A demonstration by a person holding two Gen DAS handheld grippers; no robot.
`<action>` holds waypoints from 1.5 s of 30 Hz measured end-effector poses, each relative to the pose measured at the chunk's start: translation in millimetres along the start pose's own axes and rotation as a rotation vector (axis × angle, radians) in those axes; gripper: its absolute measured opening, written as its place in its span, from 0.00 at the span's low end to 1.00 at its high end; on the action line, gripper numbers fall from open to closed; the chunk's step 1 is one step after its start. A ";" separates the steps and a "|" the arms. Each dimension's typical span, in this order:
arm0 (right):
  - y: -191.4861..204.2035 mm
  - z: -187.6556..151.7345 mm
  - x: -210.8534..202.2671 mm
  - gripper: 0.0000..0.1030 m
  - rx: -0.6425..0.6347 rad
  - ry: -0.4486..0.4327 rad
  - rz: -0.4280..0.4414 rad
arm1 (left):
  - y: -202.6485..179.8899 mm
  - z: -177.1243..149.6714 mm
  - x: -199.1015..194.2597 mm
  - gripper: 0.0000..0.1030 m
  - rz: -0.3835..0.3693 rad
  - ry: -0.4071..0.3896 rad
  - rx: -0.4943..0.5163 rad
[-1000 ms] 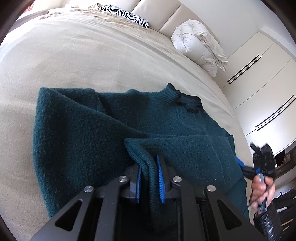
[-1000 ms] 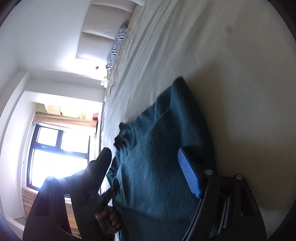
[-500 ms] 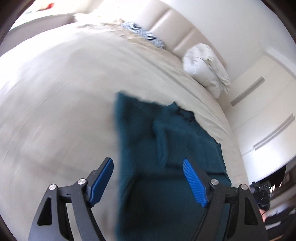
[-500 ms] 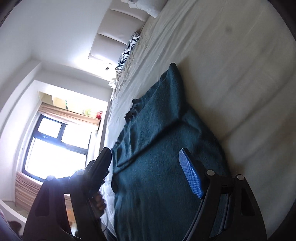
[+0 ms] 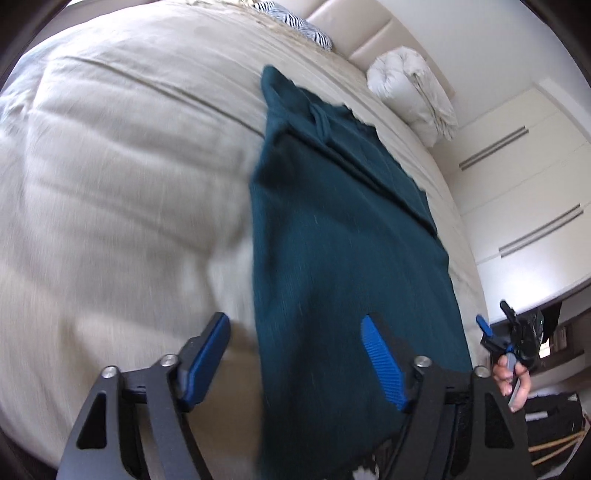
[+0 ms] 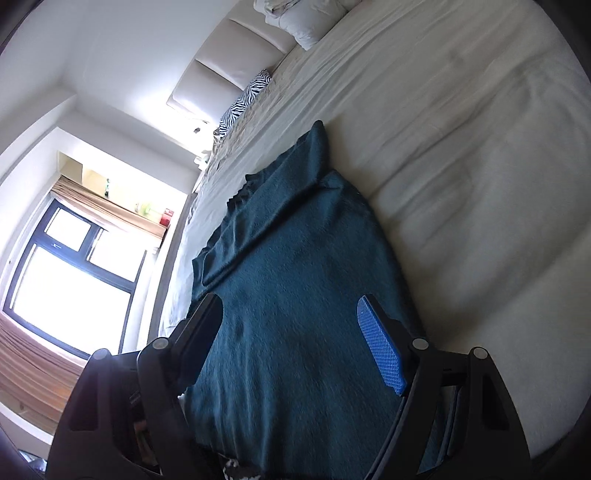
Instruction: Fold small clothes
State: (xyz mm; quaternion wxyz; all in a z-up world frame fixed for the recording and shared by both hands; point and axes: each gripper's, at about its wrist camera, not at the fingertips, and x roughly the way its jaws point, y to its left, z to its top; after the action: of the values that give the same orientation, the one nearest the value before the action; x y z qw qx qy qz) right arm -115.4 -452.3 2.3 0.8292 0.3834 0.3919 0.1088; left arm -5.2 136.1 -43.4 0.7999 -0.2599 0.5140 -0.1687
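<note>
A dark teal knit sweater (image 5: 343, 240) lies on the beige bed (image 5: 122, 192), folded into a long narrow strip with its sleeves laid inward near the collar. My left gripper (image 5: 299, 347) is open and empty, held above the sweater's near left edge. The right gripper shows small at the right of the left wrist view (image 5: 495, 332), held in a hand. In the right wrist view the sweater (image 6: 295, 280) fills the middle, and my right gripper (image 6: 291, 332) is open and empty over its near end.
A rolled white duvet (image 5: 410, 92) and a zebra-print pillow (image 5: 295, 26) lie at the padded headboard (image 6: 221, 70). White wardrobe doors (image 5: 524, 177) stand past the bed's right side. A bright window (image 6: 62, 280) is on the other side.
My left gripper let go of the sweater fold and opened, then drew back toward the near end. The sweater now lies as a narrower strip. My right gripper stayed open.
</note>
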 end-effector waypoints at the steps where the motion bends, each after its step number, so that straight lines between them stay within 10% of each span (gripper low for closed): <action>1: -2.2 -3.6 -5.6 0.73 -0.001 -0.004 -0.008 | -0.6 -5.4 -0.5 0.65 0.000 0.018 0.006; 26: -37.4 -46.9 -54.6 0.72 -0.028 0.093 -0.179 | 1.5 -68.3 6.1 0.47 0.012 0.169 0.008; 45: -45.2 -55.4 -52.0 0.48 -0.055 0.260 -0.252 | 5.8 -78.4 6.7 0.34 0.013 0.206 -0.012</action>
State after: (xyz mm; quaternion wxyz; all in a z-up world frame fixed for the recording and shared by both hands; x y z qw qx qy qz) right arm -196.2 -477.7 -23.0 0.7889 0.2911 0.5375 0.0635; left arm -73.8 118.1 -78.1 0.7423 -0.2428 0.5961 -0.1860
